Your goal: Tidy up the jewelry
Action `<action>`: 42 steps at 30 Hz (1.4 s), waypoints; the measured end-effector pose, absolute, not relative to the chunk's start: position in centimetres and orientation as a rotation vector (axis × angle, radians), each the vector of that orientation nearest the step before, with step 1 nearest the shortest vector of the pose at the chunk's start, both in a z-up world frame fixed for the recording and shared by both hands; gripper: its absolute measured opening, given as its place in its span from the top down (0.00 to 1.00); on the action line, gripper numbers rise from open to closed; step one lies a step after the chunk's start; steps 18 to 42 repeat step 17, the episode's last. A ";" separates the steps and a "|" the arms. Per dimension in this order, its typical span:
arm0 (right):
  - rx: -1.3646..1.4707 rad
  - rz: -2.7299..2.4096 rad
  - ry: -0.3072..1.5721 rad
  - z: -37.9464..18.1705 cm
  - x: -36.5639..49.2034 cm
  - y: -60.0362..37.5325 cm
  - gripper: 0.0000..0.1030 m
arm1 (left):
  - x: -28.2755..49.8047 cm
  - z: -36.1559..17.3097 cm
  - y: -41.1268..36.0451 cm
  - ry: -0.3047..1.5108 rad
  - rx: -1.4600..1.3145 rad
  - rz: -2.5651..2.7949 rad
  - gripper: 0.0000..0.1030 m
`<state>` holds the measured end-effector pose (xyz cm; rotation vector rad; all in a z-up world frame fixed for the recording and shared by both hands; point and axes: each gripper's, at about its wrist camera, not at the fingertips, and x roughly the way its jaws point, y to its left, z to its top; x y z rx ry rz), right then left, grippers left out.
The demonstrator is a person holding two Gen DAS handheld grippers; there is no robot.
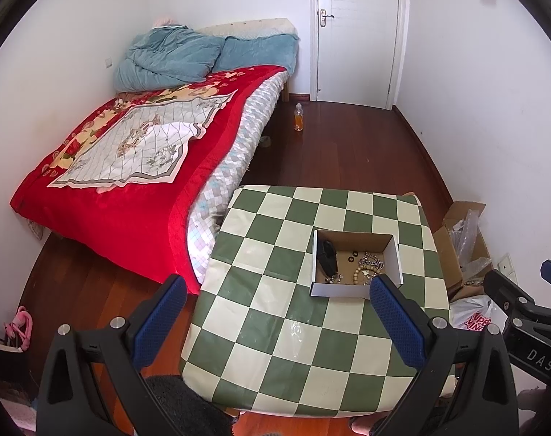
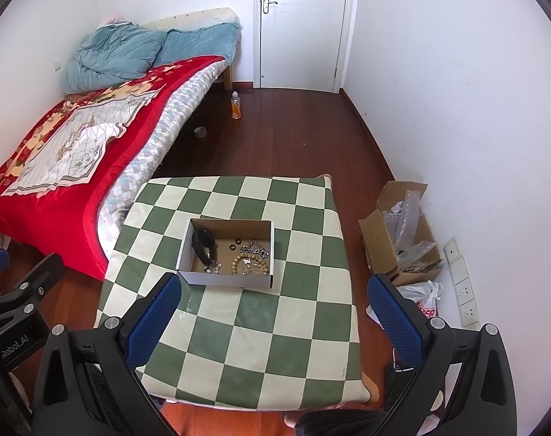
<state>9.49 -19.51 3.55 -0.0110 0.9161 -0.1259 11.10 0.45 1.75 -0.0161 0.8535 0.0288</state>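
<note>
Nearest to us, at the bottom of both wrist views, our left gripper (image 1: 275,323) and right gripper (image 2: 273,321) hang above the near edge of the checkered table (image 2: 261,330), each with its blue-padded fingers spread wide and nothing between them. Just beyond them, on the middle of the green-and-cream cloth, sits the small cardboard box (image 2: 226,278), open at the top, and all the jewelry we can see lies inside it. No piece shows on the bare cloth around it. That would fit a finished gathering as well as a box still waiting to be sorted, so we judge no further than that. If a piece has to be picked out, we would do well to come down straight over the box, narrow the fingers enough to clear its walls, and pinch one item alone, since the chains look ready to snag their neighbours. Within the box, a black watch (image 2: 202,243) lies along the left wall, two small dark rings (image 2: 234,244) rest mid-floor, a silver chain (image 2: 255,249) is heaped to the right, and a wooden bead bracelet (image 2: 248,265) curls at the front right beside some small glittery bits we cannot make out. Farther off lie the wooden floor (image 2: 293,138), a bed (image 2: 57,167) on the left and a white door (image 2: 301,25).
</note>
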 end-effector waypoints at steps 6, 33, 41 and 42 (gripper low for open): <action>-0.012 -0.128 0.915 3.6 9.5 -19.5 0.00 | 11.0 1.8 0.4 0.852 -0.014 0.032 0.00; -0.016 -0.126 0.916 4.3 10.1 -19.8 0.00 | 10.9 1.9 0.3 0.844 -0.018 0.026 0.00; -0.016 -0.126 0.916 4.3 10.1 -19.8 0.00 | 10.9 1.9 0.3 0.844 -0.018 0.026 0.00; -0.016 -0.126 0.916 4.3 10.1 -19.8 0.00 | 10.9 1.9 0.3 0.844 -0.018 0.026 0.00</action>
